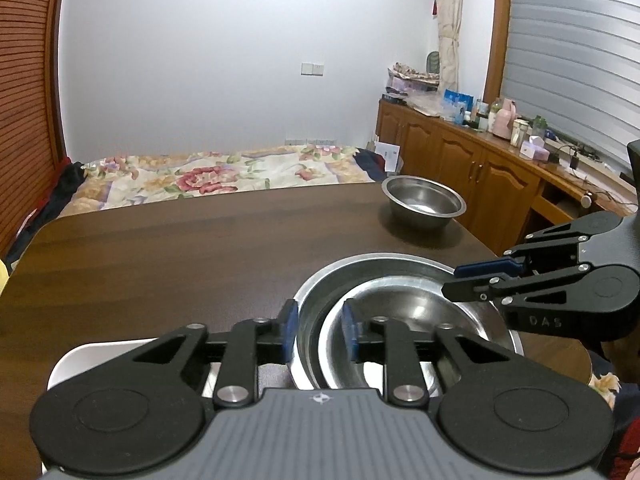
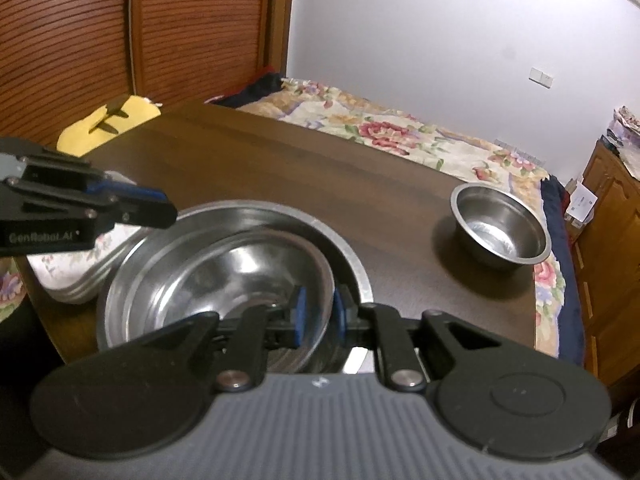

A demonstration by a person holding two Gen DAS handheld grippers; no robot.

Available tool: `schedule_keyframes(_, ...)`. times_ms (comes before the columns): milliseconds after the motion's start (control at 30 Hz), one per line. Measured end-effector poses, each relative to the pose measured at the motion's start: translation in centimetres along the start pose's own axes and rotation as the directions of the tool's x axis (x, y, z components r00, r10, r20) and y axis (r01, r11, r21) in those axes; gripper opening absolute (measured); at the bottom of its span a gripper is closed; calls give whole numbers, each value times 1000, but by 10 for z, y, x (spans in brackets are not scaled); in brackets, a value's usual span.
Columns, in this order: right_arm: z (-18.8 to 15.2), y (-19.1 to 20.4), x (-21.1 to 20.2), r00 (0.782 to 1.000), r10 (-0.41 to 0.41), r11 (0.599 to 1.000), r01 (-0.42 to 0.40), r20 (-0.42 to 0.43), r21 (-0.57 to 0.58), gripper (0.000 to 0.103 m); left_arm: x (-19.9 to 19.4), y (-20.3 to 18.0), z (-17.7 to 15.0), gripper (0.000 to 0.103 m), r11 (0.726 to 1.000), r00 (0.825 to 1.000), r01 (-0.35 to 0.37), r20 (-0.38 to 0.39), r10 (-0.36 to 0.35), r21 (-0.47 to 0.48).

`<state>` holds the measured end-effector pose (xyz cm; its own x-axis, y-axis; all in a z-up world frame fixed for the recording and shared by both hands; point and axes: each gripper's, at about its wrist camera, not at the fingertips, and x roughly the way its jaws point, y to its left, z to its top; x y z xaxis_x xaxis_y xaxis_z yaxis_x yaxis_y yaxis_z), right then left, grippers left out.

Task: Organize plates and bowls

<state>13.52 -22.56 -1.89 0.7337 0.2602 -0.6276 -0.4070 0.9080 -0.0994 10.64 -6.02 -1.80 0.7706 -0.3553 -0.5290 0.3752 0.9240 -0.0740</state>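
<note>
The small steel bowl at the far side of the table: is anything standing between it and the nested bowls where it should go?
Nothing visible does. Between the small steel bowl and the nested bowls lies only bare dark table. The white plates lie on the other side of the nested bowls, out of the way.

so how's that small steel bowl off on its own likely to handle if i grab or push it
The small shiny steel bowl on the dark wooden table looks thin-walled, so probably stiff and light. Its polished rim may slip between fingers. Wide mouth, flat base: likely slides rather than tips.
</note>
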Motion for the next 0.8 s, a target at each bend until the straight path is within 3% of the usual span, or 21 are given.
schedule_keyframes(100, 1, -3, -3, 1000, 0, 1000, 0, 22, 17, 16, -1, 1, 1, 32, 1000, 1000, -3, 6, 3, -2)
schedule_keyframes(167, 1, -5, -6, 999, 1, 1000, -2, 32, 24, 16, -2, 1, 3, 39, 1000, 1000, -2, 15, 2, -2)
schedule_keyframes(367, 3, -14, -18, 995, -14, 997, 7, 95, 75, 19, -3, 0, 11, 74, 1000, 999, -6, 32, 5, 14)
schedule_keyframes(433, 3, -18, -23, 992, -33, 996, 21, 124, 92, 38, -5, -2, 15, 88, 1000, 999, -9, 51, 8, 28)
schedule_keyframes(567, 6, -30, -32, 983, -75, 991, 56, 166, 119, 45, -6, -4, 27, 94, 999, 997, 2, 78, -4, 34)
schedule_keyframes(633, 7, -37, -37, 977, -102, 987, 76, 188, 141, 68, -6, -7, 33, 96, 999, 996, 5, 92, -10, 47)
schedule_keyframes(700, 7, -45, -43, 969, -123, 984, 91, 216, 154, 84, -6, -11, 38, 98, 998, 994, 5, 105, -12, 61)
schedule_keyframes(800, 6, -54, -49, 956, -158, 978, 116, 246, 175, 99, -3, -16, 44, 100, 996, 993, 39, 110, -47, 76)
